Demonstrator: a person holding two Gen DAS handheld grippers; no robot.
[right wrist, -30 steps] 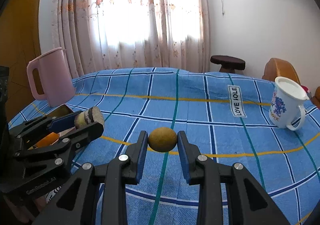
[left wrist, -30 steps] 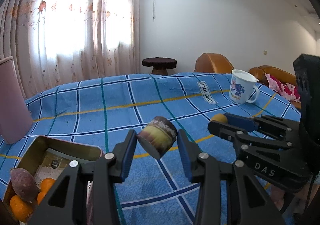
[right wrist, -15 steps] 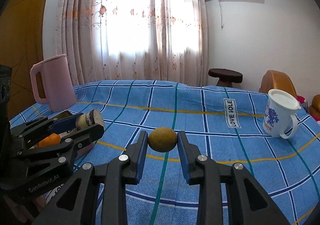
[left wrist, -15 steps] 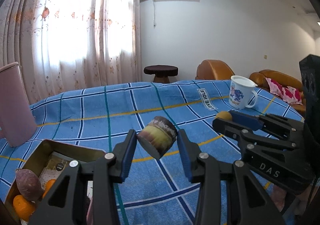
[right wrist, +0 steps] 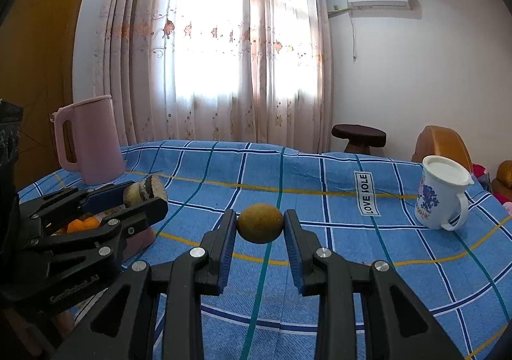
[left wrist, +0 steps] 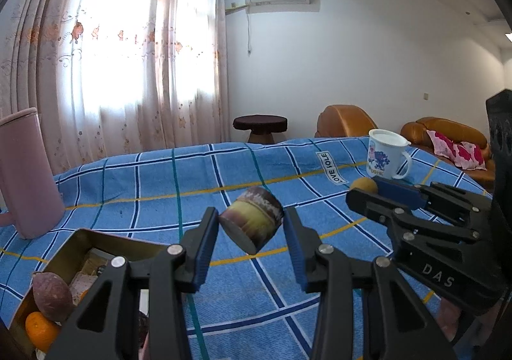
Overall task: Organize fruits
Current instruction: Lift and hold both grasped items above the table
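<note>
Between left claw (left wrist: 251, 232) pads, stubby cane piece (left wrist: 252, 223), axis tilted up-right

Surface: a table under a blue plaid cloth (right wrist: 320, 248) with dark blue, teal and yellow lines; it fills the view below and ahead of both your claws. A sewn label reading "LOVE JOLE" (right wrist: 368, 194) lies on the cloth, ahead and to the right of your right claw.

On it directly:
- pink pitcher (right wrist: 88, 140), upright, handle visible, far left of your right claw, near the back edge.
- white mug with blue print (right wrist: 440, 193), upright, lidded, well to the right of your right claw.
- open gold-coloured tin (left wrist: 80, 241), low and left of your left claw, holding fruit.
</note>
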